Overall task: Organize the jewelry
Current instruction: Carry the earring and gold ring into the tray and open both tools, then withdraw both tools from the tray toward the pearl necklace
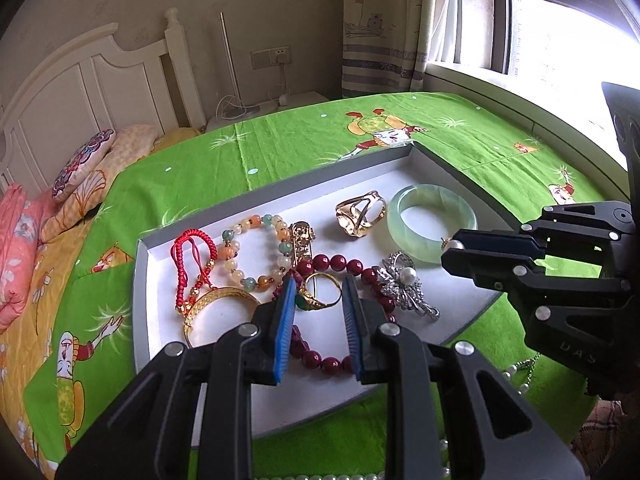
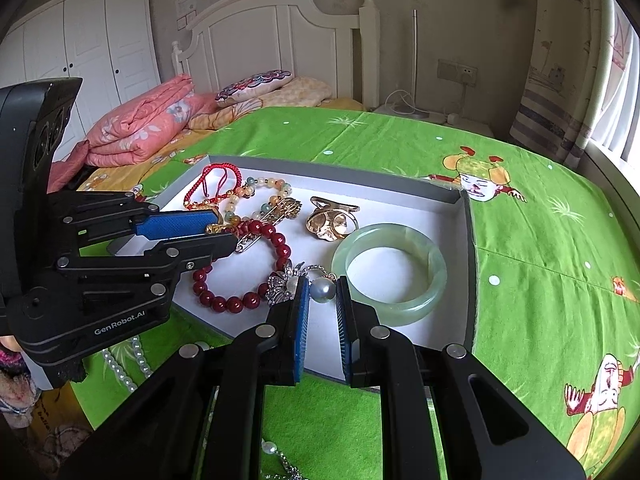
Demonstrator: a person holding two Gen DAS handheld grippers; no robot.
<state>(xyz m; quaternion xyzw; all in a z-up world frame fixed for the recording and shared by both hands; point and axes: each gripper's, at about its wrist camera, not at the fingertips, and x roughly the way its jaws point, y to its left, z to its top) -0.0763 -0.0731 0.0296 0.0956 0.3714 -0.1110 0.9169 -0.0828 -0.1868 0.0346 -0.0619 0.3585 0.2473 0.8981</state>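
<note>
Holding: my right gripper was nearly closed, its pads pinching a grey pearl with a small gold cap.
Pearl's place: seen from the right wrist, it hung over the white tray, near the tray's 6 o'clock edge.
Neighbours: the jade bangle lay just beside the pearl at 3 o'clock, and the silver brooch just beside it at 9 o'clock.
Left gripper: its jaws stood a narrow way apart with nothing gripped; in the gap I saw the gold ring with its green stone, lying on the tray among the red beads.
Step, as I judged it: set the pearl down in a bare patch of tray.
How to do it well: lower until the pearl touched the white floor, then open only a little, since a round pearl would likely roll.
Aim: the bare strip at 6 o'clock, between brooch and bangle, looked safest.
Risk: the brooch's prongs could snag the cap if I drifted towards 9 o'clock.
Left to do: a pearl necklace lay off the tray on the green cloth, at 8 o'clock.
</note>
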